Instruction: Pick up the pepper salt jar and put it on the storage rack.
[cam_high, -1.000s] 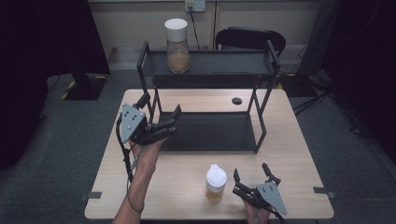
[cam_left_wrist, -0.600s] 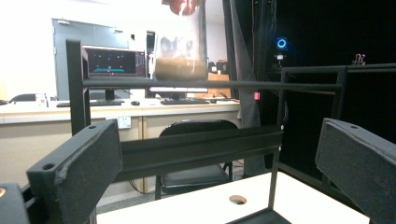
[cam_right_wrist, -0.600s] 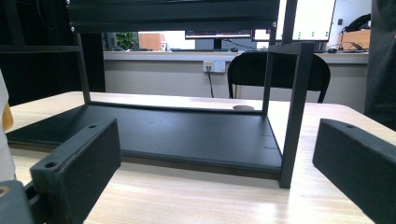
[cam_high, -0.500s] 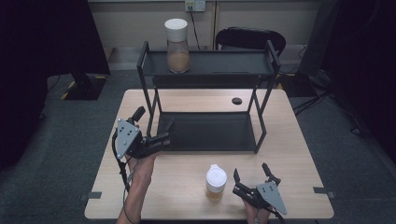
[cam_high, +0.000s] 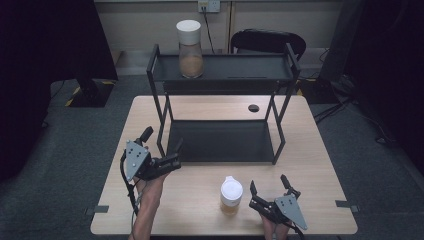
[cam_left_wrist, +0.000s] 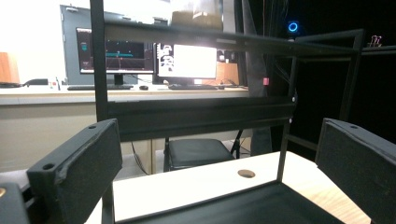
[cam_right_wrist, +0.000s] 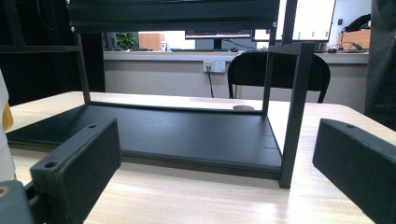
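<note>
Tongs of both hands are open and hold nothing: left tongs (cam_high: 167, 162) near the rack (cam_high: 222, 142), right tongs (cam_high: 270, 192) beside the jar (cam_high: 231, 196) on the table (cam_high: 310, 150). Next step is probably gripping this jar, with careful aiming.

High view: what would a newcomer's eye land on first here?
Probably the black two-tier rack standing mid-table, with a white-lidded jar of tan contents on the left of its top shelf. Next, the small white-lidded jar near the front edge, just left of the open right gripper; the left gripper, open too, hovers by the rack's front-left leg.
</note>
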